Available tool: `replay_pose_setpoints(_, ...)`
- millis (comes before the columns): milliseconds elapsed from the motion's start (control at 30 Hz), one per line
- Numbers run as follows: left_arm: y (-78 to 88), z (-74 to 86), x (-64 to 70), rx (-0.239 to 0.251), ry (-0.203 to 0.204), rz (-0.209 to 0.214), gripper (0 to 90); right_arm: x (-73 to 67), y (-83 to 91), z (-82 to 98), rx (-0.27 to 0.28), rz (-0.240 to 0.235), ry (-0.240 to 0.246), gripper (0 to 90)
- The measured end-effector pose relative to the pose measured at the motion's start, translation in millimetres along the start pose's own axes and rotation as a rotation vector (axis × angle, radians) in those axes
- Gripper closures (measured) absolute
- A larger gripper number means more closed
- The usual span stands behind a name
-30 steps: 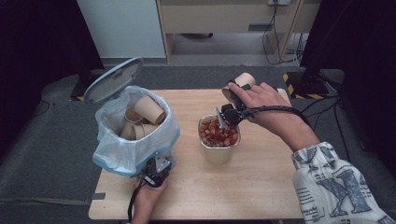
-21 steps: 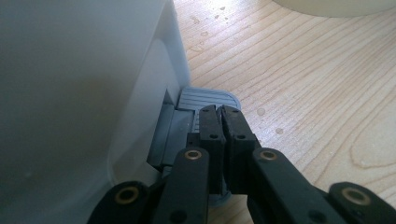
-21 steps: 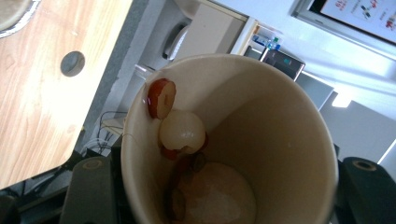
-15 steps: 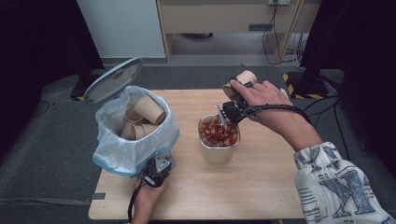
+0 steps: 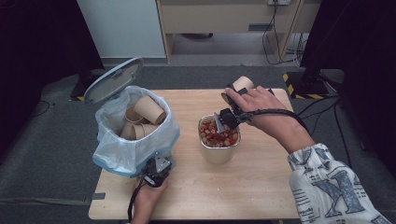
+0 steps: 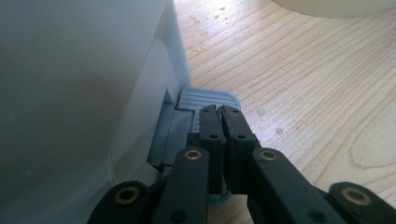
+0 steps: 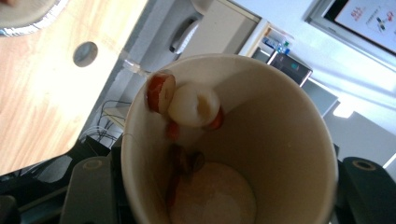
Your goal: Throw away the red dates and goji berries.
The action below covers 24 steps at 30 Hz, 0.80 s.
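A brown paper cup (image 5: 243, 84) is tipped mouth-down over a metal container (image 5: 218, 154) of red and white food pieces (image 5: 217, 135). My right gripper (image 5: 236, 97) is shut on the cup's sides. In the right gripper view the cup (image 7: 280, 154) lies between the jaws of my right gripper (image 7: 229, 191); a red slice (image 7: 161, 91) and a white piece (image 7: 192, 106) cling to its inner wall. My left gripper (image 5: 156, 169) is at the base of a pedal bin (image 5: 135, 149). Its shut jaws (image 6: 219, 114) rest on the grey pedal (image 6: 210, 98).
The bin's lid (image 5: 113, 80) stands open, and several used paper cups (image 5: 148, 109) lie in its plastic liner. The wooden table (image 5: 261, 196) has water drops (image 6: 279, 131) near the pedal. Dark floor and cables surround the table.
The right hand and cup have shifted only slightly over the container. The left gripper has stayed on the pedal and the lid has stayed up.
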<state>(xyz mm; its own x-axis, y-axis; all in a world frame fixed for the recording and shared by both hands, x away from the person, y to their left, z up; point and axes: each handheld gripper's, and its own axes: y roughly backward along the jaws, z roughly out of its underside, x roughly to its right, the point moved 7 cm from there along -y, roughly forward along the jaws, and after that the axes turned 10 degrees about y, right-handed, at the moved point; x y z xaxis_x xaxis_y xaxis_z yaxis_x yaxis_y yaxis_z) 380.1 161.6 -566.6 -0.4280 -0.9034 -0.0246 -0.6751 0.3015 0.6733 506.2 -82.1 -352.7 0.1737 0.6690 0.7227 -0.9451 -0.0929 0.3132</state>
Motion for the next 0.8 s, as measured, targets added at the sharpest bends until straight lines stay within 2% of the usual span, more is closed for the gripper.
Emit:
replay_pose_setpoints(200,0.0,0.0,0.1,-0.001,0.001,-0.001,86.9,-2.0,0.0,-1.3,0.001,-0.010,0.009,34.9)
replay_pose_setpoints(433,0.0,-0.1,0.1,-0.001,0.001,0.000,86.9,6.9,5.1,6.6,-0.003,0.012,-0.023,34.8)
replay_pose_setpoints(500,0.0,-0.1,0.0,-0.001,0.000,0.000,86.9,5.2,2.5,4.0,-0.021,0.016,-0.006,34.8)
replay_pose_setpoints(600,-0.4,-0.4,0.8,0.006,0.009,0.005,86.8,-14.7,-4.2,-11.1,-0.025,-0.037,0.140,34.9)
replay_pose_setpoints(633,0.1,0.0,-0.2,-0.002,0.002,0.002,86.8,-15.1,-5.0,-10.3,-0.031,-0.035,0.142,34.9)
replay_pose_setpoints(733,0.0,-0.1,-0.2,-0.001,0.002,0.003,86.8,-3.4,-3.5,5.4,-0.042,-0.013,0.030,34.8)
replay_pose_setpoints(800,-0.4,-0.4,0.7,0.006,0.011,0.006,86.9,-2.5,-3.0,9.6,-0.049,-0.013,0.013,34.9)
